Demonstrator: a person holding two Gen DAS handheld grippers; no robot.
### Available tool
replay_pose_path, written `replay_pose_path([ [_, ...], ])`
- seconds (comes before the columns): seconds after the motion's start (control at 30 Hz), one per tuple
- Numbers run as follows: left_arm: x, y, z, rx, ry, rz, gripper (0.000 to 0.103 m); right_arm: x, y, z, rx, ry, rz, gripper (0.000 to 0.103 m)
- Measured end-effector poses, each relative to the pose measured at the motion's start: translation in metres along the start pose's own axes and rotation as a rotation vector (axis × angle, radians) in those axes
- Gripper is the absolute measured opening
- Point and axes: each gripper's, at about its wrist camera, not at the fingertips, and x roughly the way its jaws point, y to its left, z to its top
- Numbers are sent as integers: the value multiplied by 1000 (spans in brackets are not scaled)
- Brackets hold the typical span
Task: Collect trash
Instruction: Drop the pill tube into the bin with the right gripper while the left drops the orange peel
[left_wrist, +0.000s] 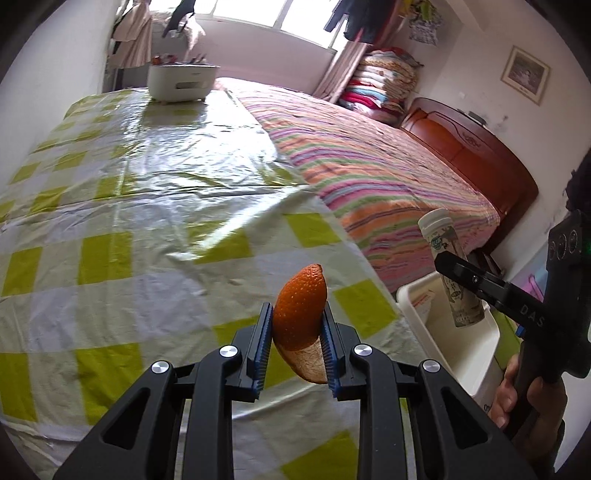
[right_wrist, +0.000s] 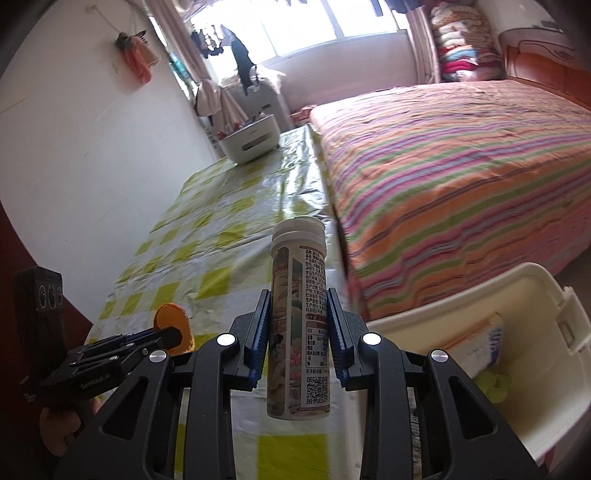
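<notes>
Between left tongs (left_wrist: 297, 332): curved orange peel piece (left_wrist: 300, 314), clamped above the green-checked plastic-covered counter (left_wrist: 147, 221).
Right tongs (right_wrist: 298, 325): clamped on a white-capped printed tube (right_wrist: 298, 314).
Beside counter: white plastic bin (right_wrist: 535, 295).

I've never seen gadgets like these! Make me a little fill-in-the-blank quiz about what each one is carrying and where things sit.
1. The left gripper is clamped on a piece of ____ peel.
2. The right gripper holds a printed tube with a ____ cap.
3. The white bin stands beside the table, whose cloth has white and ____ checks.

Missing words: orange; white; green
</notes>
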Motion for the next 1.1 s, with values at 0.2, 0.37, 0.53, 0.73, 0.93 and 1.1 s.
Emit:
replay_pose_path([
  [0.2,8,-23,-1,33,15,-11,24,-16,-19,-6,34,-21,-33,28],
  [0.37,11,-43,-1,58,18,-24,24,-31,-35,-10,61,-44,-62,28],
  [0.53,15,-67,-4,97,26,-40,24,-45,-56,-16,78,-67,-122,30],
  [0.73,19,-95,-7,148,33,-53,24,-60,-79,-23,131,-94,-164,30],
  [0.93,25,-118,-12,192,44,-71,24,-67,-92,-24,176,-116,-185,30],
  [1.1,28,-131,-17,221,53,-75,24,-77,-95,-23,207,-160,-196,36],
])
